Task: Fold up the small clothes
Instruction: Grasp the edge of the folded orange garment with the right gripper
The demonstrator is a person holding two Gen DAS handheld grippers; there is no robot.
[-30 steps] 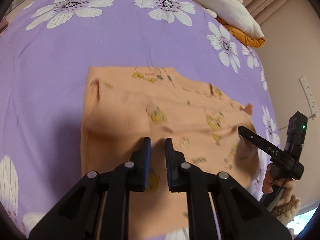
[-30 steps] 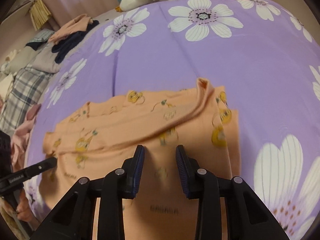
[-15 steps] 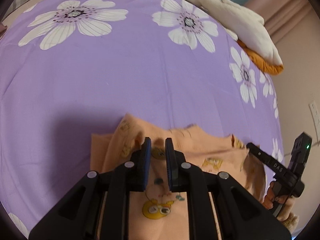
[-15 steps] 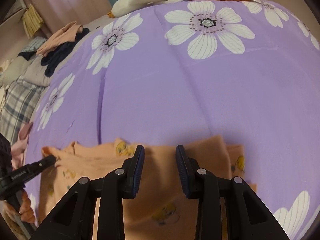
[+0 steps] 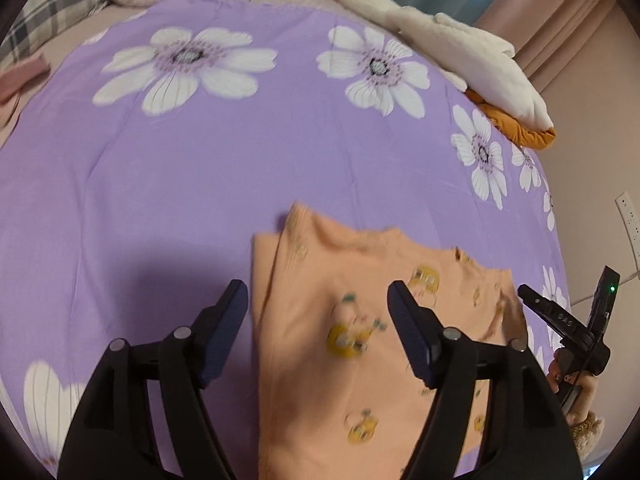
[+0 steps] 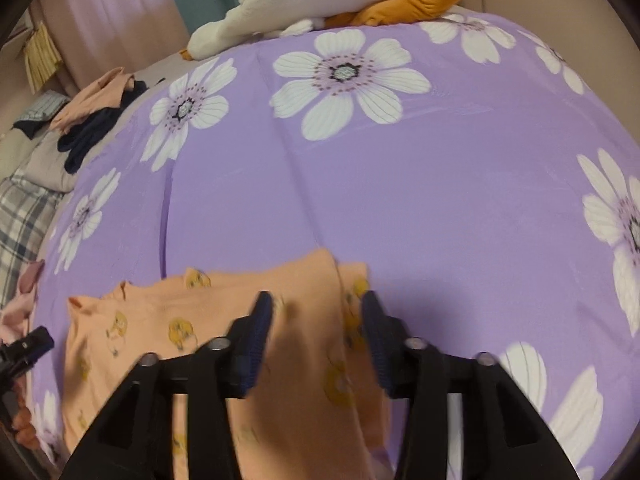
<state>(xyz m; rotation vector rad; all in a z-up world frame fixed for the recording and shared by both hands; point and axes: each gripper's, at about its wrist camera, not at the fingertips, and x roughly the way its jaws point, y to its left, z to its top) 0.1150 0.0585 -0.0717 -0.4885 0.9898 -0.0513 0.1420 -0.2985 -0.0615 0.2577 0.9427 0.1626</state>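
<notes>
On the purple flowered bed sheet (image 5: 168,184), the orange duck-print garment (image 5: 340,344) is laid folded over once, further folds being judged outstanding, while the left gripper (image 5: 318,312) and right gripper (image 6: 316,320) are spread apart, empty.

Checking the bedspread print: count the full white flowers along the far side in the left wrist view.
2: one large flower far left, another far centre. Smaller flowers run down the right edge; more may be hidden.
</notes>
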